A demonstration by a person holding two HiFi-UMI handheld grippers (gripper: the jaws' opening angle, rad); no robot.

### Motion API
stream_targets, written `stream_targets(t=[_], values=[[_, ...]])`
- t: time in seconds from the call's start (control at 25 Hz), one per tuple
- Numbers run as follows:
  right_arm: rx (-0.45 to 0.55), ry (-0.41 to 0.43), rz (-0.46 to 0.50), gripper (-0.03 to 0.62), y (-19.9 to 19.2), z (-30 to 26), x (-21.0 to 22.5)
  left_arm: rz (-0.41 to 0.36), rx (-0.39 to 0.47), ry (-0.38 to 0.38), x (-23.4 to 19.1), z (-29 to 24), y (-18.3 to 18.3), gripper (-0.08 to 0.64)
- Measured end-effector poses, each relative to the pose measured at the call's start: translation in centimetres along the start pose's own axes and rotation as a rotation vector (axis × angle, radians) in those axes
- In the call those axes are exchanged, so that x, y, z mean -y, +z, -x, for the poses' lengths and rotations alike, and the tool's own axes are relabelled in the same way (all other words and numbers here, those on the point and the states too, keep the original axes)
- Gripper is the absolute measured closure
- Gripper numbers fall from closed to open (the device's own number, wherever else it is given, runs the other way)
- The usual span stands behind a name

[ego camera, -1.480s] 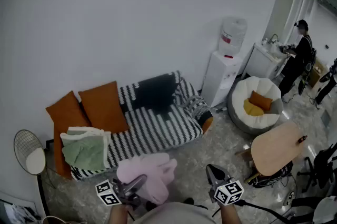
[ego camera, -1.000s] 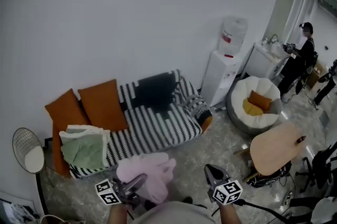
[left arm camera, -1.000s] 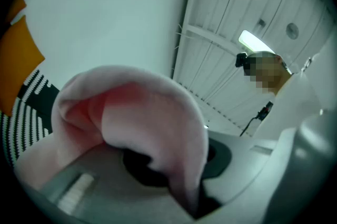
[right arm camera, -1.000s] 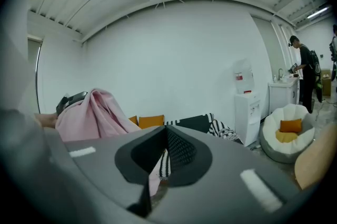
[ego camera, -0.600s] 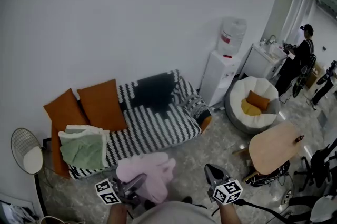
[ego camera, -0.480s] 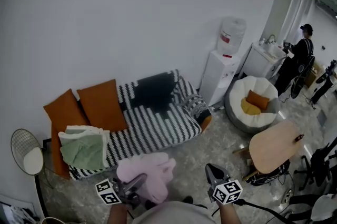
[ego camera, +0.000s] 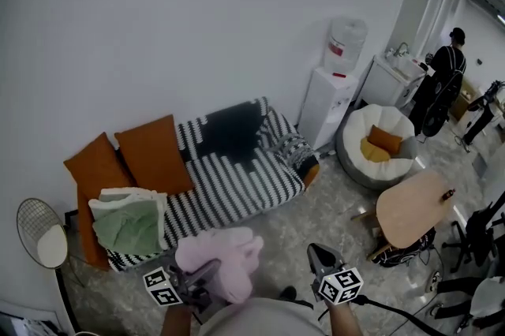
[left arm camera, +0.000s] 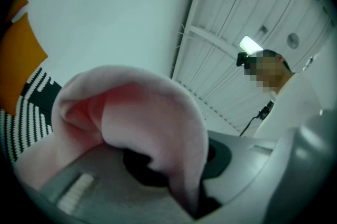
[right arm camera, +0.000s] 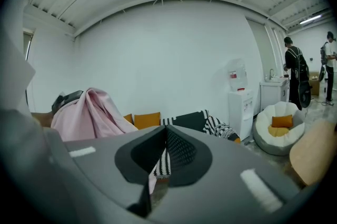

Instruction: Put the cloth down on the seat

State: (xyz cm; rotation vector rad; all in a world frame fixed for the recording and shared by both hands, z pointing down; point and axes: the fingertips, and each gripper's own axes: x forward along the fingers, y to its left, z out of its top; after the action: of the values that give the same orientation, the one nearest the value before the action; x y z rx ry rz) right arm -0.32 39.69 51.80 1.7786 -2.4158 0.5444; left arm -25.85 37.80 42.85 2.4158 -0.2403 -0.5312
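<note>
A soft pink cloth (ego camera: 218,257) hangs bunched over my left gripper (ego camera: 207,271), which is shut on it at the bottom of the head view, above the floor in front of the sofa. In the left gripper view the pink cloth (left arm camera: 142,112) drapes over both jaws and hides their tips. The black-and-white striped sofa seat (ego camera: 237,183) lies ahead, apart from the cloth. My right gripper (ego camera: 317,255) is held to the right of the cloth, shut and holding nothing; its jaws meet in the right gripper view (right arm camera: 164,131), where the cloth (right arm camera: 87,112) shows at the left.
Two orange cushions (ego camera: 154,155) and a folded green-and-white blanket (ego camera: 130,222) fill the sofa's left end; a dark throw (ego camera: 230,129) covers its back. A water dispenser (ego camera: 331,102), a beanbag (ego camera: 379,145), a round wooden table (ego camera: 414,208) and a person (ego camera: 442,82) are to the right.
The grippers and the pink cloth have kept their places. The head view has shifted slightly, and the person at the back right has turned and moved a little.
</note>
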Motion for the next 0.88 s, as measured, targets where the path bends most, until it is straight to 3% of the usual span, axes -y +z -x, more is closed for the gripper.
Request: stream_targets(t=[0.56, 0.88], values=[[-0.03, -0.035, 0.014, 0.589, -2.5, -2.5, -7.3, 0.039, -0.062, -0.033, -1.7, 6.3, 2.1, 0.482], [-0.056, -0.05, 0.0, 0.589, -2.6, -2.8, -7.3, 0.043, -0.054, -0.026, -2.9, 6.5, 2.8, 0.482]])
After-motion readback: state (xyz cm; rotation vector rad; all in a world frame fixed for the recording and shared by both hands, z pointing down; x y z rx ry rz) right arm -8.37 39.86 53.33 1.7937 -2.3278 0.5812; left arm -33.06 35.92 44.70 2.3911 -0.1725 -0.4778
